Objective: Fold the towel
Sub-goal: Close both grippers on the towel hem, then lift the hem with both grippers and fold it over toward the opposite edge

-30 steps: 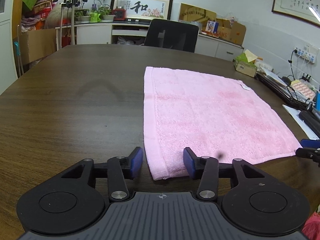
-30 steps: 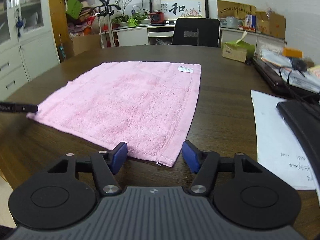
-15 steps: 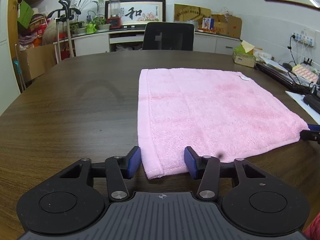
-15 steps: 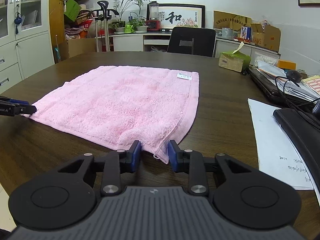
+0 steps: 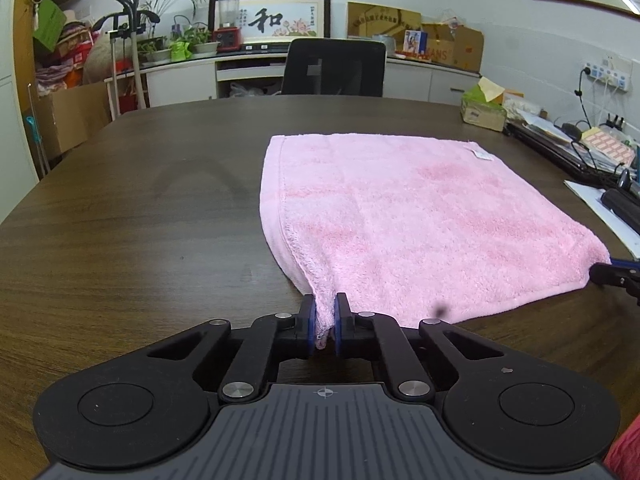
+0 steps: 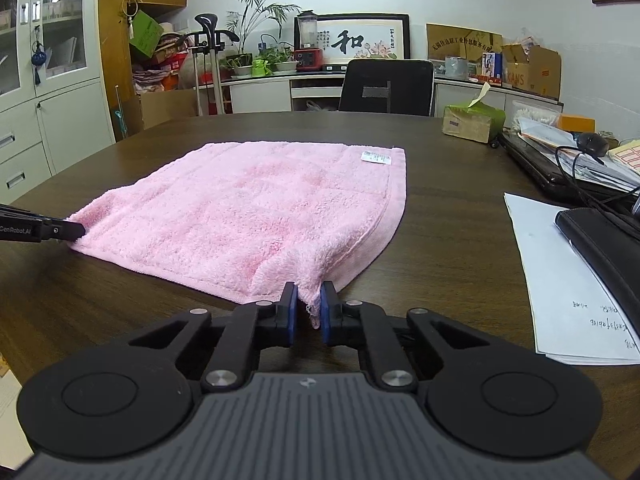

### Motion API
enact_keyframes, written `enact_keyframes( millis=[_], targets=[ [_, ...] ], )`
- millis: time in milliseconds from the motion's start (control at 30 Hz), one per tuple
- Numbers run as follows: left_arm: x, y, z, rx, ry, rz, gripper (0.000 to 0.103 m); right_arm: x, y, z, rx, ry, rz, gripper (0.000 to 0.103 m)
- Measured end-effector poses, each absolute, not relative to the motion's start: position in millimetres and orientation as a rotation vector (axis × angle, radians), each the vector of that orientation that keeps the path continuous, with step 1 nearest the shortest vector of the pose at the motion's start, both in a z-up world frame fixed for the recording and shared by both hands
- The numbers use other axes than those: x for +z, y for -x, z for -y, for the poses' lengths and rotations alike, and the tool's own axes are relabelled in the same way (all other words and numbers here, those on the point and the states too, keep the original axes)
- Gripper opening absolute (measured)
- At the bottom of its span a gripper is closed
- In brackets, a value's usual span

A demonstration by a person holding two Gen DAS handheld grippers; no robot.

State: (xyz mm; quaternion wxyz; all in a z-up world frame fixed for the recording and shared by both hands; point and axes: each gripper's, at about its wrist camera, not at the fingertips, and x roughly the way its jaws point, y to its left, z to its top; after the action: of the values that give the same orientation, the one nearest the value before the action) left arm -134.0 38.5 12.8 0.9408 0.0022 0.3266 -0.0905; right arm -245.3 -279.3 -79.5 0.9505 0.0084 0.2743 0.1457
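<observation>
Pinching the near-left corner of the pink towel (image 5: 408, 216), my left tongs (image 5: 324, 326) are closed on the cloth, a small tuft of it squeezed between the blue pads (image 5: 308, 320). My right tongs (image 6: 306, 314) are clamped the same way on the near-right corner, the hem bunched up into a little peak just ahead of the pads (image 6: 326, 308). Each view catches the other tool at the towel's far side edge: the right one as a dark tip at the corner in the left camera, the left one as a black bar touching the corner in the right camera.

From both grips the towel runs straight away from me, spread flat on the dark wooden tabletop (image 5: 132, 208), with its far edge lying toward the black office chair (image 6: 386, 86) and a white care label (image 6: 376, 157) near the far-right corner. The near edge stretches between my two tongs, so the two hands share it evenly and neither is closer to the work than the other.

I judge the fold not yet made: the cloth lies in one layer. The move that counts is forward, carrying both near corners over to the far edge. A sheet of white paper (image 6: 568, 280) and a black case (image 6: 600, 240) sit to the right, apart from the towel
</observation>
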Motion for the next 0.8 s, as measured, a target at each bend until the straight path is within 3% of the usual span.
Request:
enact_keyframes(
  millis=[233,533,800],
  targets=[
    [23.7,141.3,-47.5,-0.213,0.06,-0.617,0.007,-69.4,256.2,280.2,0.293,-0.033,-0.534,0.01],
    [62.7,127.3,-68.1,-0.275,0.208,-0.557,0.007,-17.2,254.5,291.5,0.322,-0.071,-0.453,0.01],
    [112.5,61.6,-58.9,-0.231,0.264,-0.494,0.008,17.3,184.4,303.0,0.279,-0.147,-0.406,0.01]
  ],
)
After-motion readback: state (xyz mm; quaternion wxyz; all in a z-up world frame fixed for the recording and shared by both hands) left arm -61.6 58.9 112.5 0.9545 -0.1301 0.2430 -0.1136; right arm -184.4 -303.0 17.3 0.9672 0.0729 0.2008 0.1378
